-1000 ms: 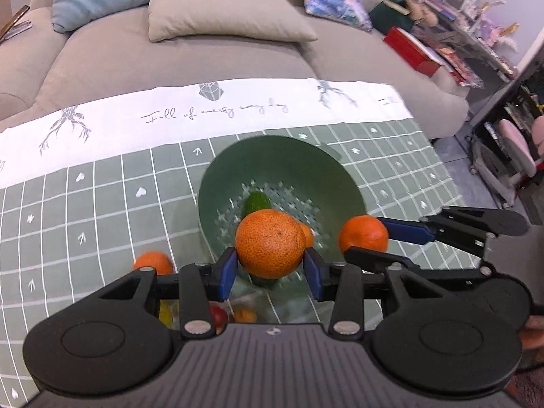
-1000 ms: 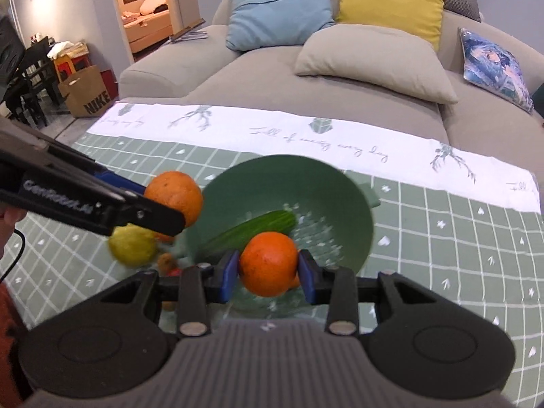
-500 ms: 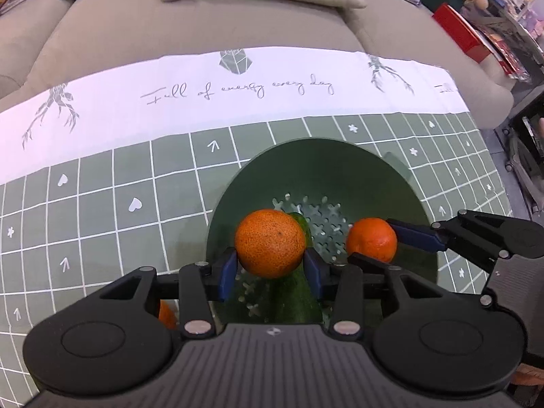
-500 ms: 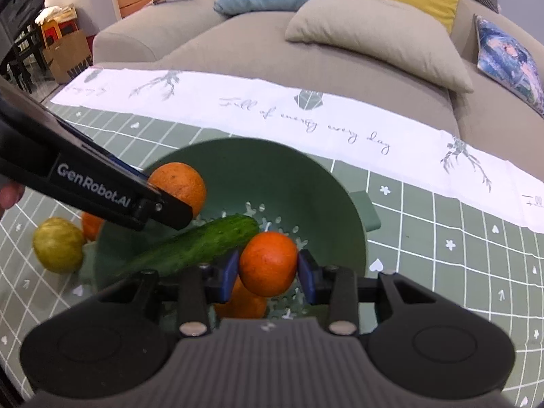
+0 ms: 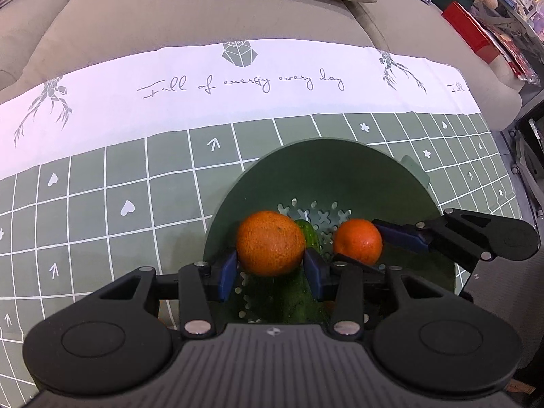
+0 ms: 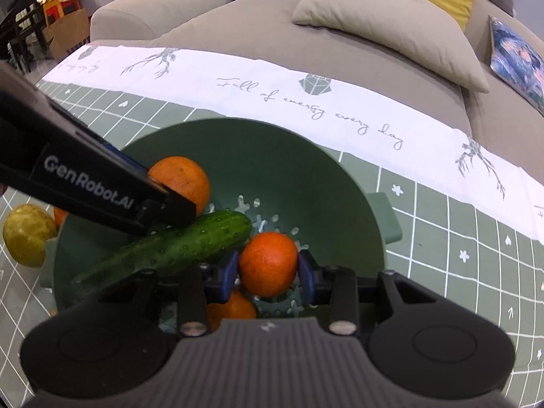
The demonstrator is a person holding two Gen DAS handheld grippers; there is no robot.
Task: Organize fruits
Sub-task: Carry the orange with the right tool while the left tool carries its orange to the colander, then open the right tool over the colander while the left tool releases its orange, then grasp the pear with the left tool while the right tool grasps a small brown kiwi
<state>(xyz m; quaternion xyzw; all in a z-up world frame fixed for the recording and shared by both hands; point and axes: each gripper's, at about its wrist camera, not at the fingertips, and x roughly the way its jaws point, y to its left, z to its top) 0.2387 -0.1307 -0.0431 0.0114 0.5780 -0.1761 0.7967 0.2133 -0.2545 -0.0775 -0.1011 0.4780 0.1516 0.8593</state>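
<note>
My left gripper (image 5: 270, 268) is shut on a large orange (image 5: 270, 243) and holds it over the green colander bowl (image 5: 340, 166). My right gripper (image 6: 268, 273) is shut on a smaller orange (image 6: 268, 263), also inside the bowl (image 6: 306, 170). In the right wrist view the left gripper's orange (image 6: 185, 182) shows at the bowl's left side. A cucumber (image 6: 176, 248) lies across the bowl's bottom, and another orange (image 6: 234, 307) sits under my right gripper. In the left wrist view the right gripper's orange (image 5: 357, 241) and the cucumber (image 5: 299, 289) show.
A yellow lemon (image 6: 27, 234) and a small orange (image 6: 60, 216) lie on the green checked tablecloth (image 5: 102, 187) left of the bowl. A beige sofa (image 6: 272, 30) with cushions runs along the table's far edge.
Both grippers have moved forward and down with their oranges, from the bowl's near rim to inside the bowl. Both stay shut.
</note>
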